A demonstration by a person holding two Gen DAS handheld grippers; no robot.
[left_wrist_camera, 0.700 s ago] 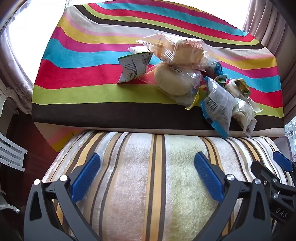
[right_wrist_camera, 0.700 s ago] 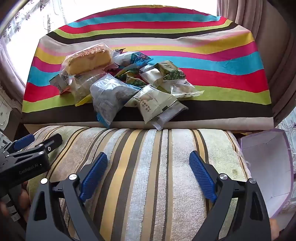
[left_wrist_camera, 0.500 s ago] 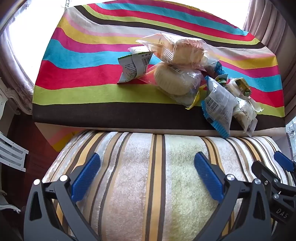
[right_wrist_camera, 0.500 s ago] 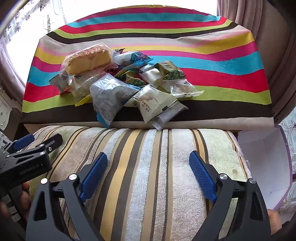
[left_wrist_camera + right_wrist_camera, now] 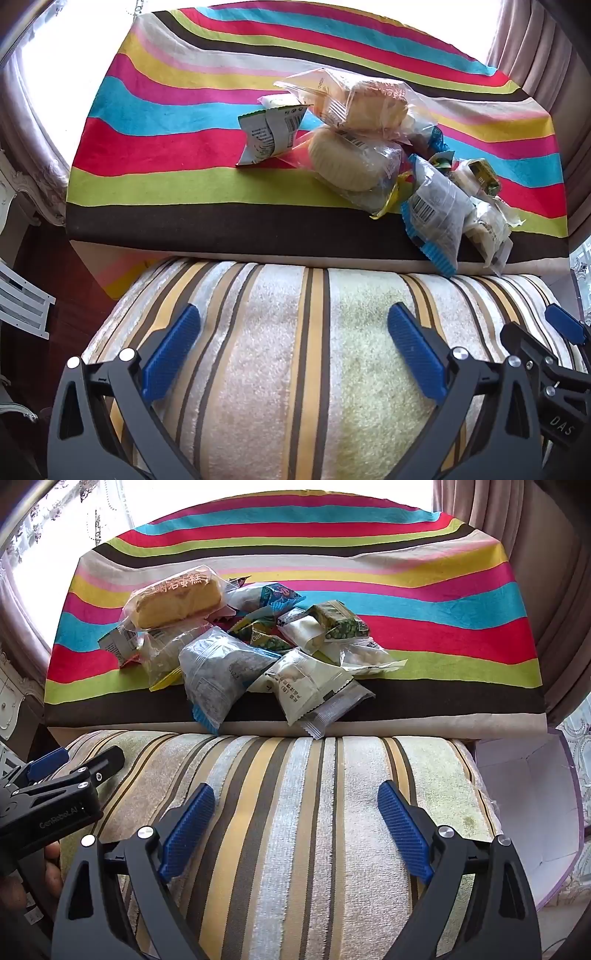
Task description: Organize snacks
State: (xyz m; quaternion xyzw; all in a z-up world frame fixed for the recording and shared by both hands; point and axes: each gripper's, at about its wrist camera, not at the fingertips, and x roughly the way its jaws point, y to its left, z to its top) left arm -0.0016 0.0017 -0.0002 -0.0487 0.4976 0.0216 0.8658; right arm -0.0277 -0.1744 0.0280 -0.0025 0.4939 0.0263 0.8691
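A heap of wrapped snacks lies on a rainbow-striped cloth [image 5: 461, 602]. It holds a long yellow cake in clear wrap [image 5: 177, 602], a round pale bun [image 5: 347, 164], a grey blue-edged packet [image 5: 218, 672], a white packet [image 5: 303, 683], green packets [image 5: 340, 622] and a green-white sachet [image 5: 271, 134]. My left gripper [image 5: 293, 345] hangs open over a striped cushion [image 5: 280, 369], well short of the heap. My right gripper [image 5: 297, 821] is open too, above the same cushion [image 5: 295, 812], with nothing between its fingers.
An open white box with a purple rim [image 5: 532, 805] stands at the cushion's right end. Curtains [image 5: 546, 554] close off the right side. A white slatted chair [image 5: 22, 302] and dark floor lie to the left. The left part of the striped cloth [image 5: 159, 147] has no snacks on it.
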